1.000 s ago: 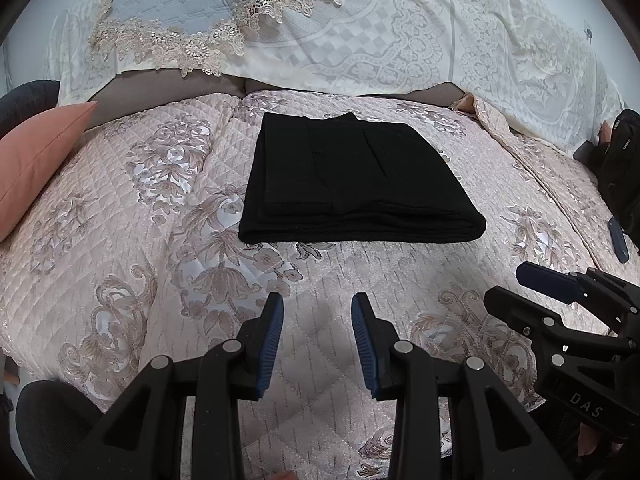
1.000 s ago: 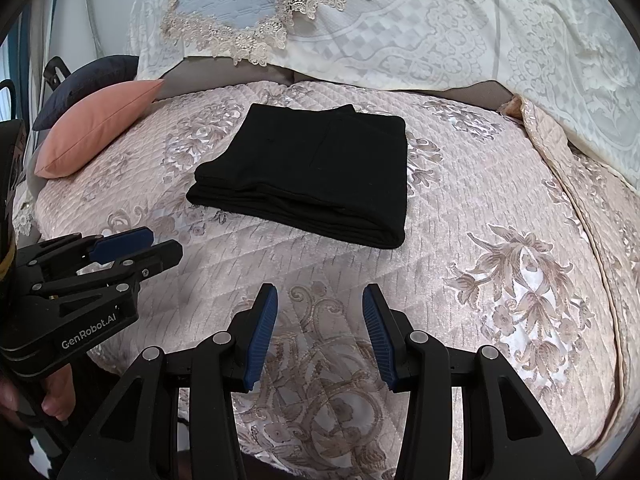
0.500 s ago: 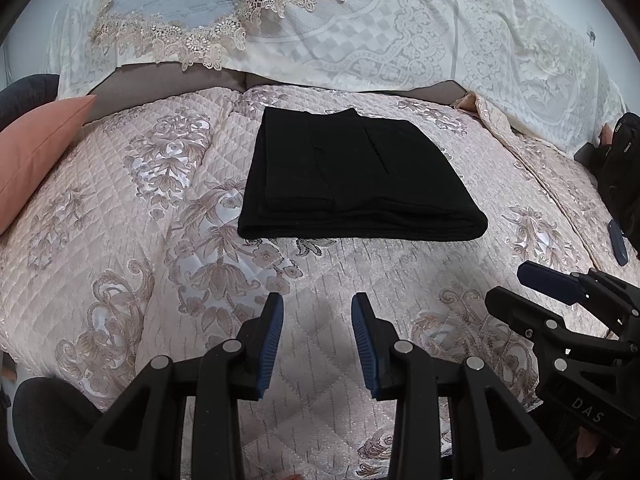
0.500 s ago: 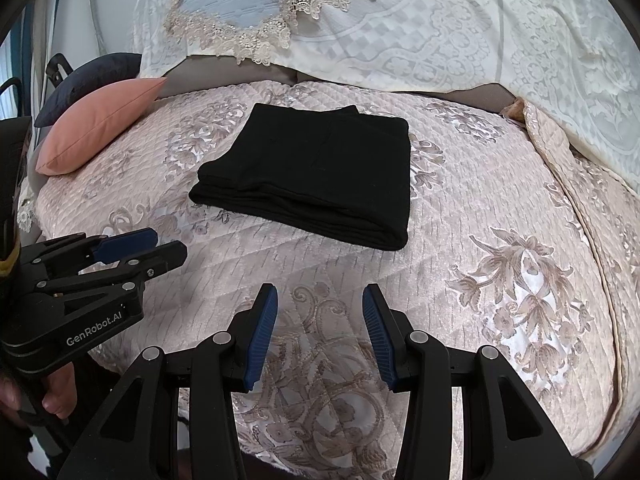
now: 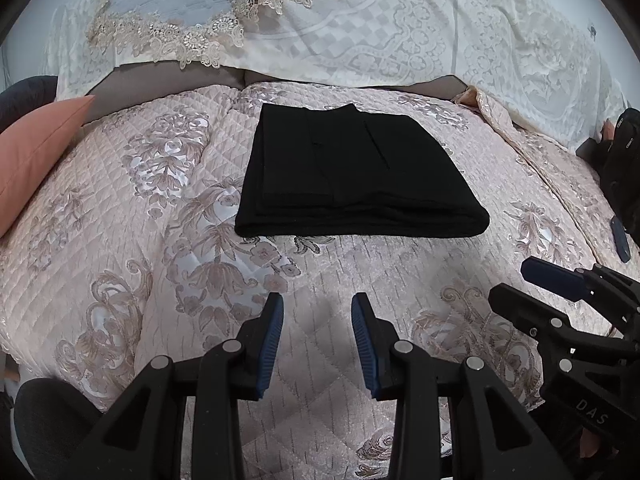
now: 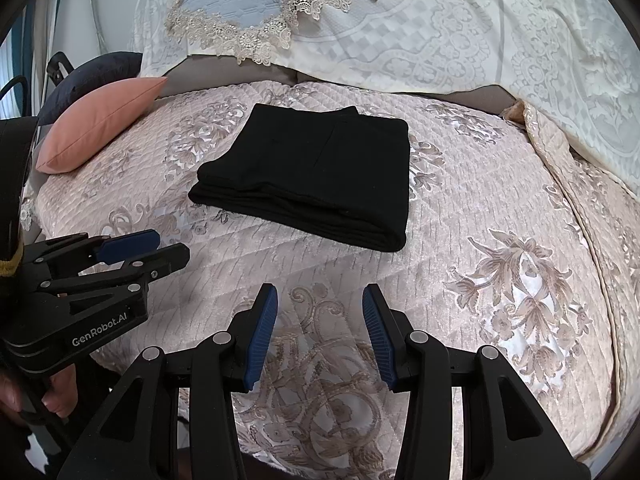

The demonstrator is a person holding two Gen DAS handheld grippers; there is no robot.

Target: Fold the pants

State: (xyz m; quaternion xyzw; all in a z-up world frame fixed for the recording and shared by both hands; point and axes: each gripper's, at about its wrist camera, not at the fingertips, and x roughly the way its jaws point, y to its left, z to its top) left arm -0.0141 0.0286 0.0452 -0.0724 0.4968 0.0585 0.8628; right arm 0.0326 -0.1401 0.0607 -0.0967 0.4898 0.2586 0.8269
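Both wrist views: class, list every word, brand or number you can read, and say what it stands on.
"GenRobot.AI": white lettering on the side of the left gripper, seen in the right wrist view.
"DAS": on the body of the right gripper, seen in the left wrist view; it runs to the frame edge, so it may be cut off.
No other text is readable.

The left gripper (image 5: 317,340) and the right gripper (image 6: 319,334) are side by side, both with jaws apart and nothing between them.

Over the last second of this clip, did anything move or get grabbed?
Almost nothing: both cameras drift very slightly. The folded black pants lie unmoved on the pink quilted bedspread; the left tongs and right tongs stay open, empty, short of the pants.
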